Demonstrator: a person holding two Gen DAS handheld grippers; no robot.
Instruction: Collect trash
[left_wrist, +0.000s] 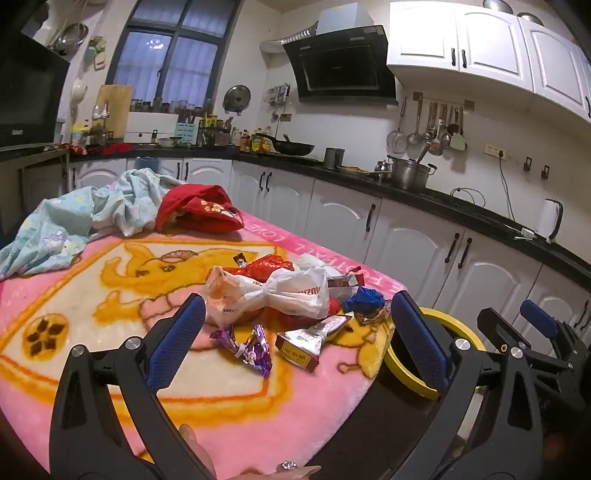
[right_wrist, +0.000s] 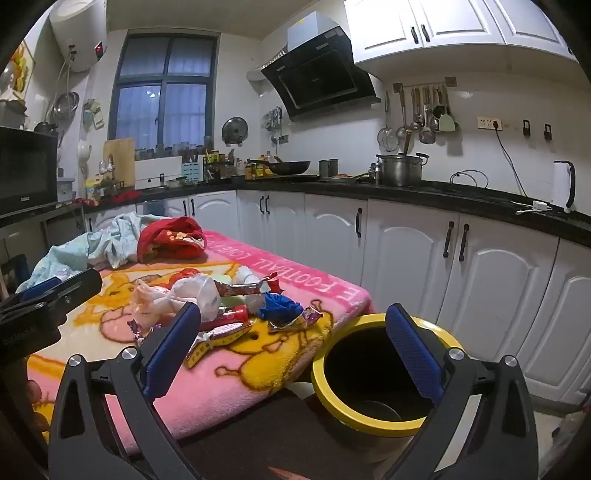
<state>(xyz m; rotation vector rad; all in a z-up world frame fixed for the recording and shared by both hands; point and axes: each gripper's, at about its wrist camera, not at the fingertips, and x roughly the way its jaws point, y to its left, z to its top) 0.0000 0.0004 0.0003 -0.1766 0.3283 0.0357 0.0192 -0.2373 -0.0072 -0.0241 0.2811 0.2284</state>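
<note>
I am at the start of the trash pickup, as far as I can judge: nothing is in either tool, and the pile of litter sits untouched on the pink cartoon blanket (left_wrist: 258, 417) covering the table. My left gripper (left_wrist: 295, 339) hovers above the near edge of the pile with its blue-padded fingers spread wide and empty. My right gripper (right_wrist: 295, 350) is likewise spread and empty, held over the gap between the table edge and the bin (right_wrist: 334, 341), a dark round container with a yellow rim that stands on the floor just beside the table's near corner. The trash is a loose heap: a knotted white plastic bag (left_wrist: 284, 291) on top, a crumpled purple foil wrapper (left_wrist: 251, 347) and a silver foil packet (left_wrist: 314, 339) nearest me, a blue crumpled scrap (left_wrist: 364, 298) toward the bin side, and red wrappers underneath. Everything looks light, thin and crinkly, likely to slip or spring open. My next move, I think, is to lower the left tool onto the purple wrapper or silver packet, pinch firmly, then carry it over the yellow rim.
</note>
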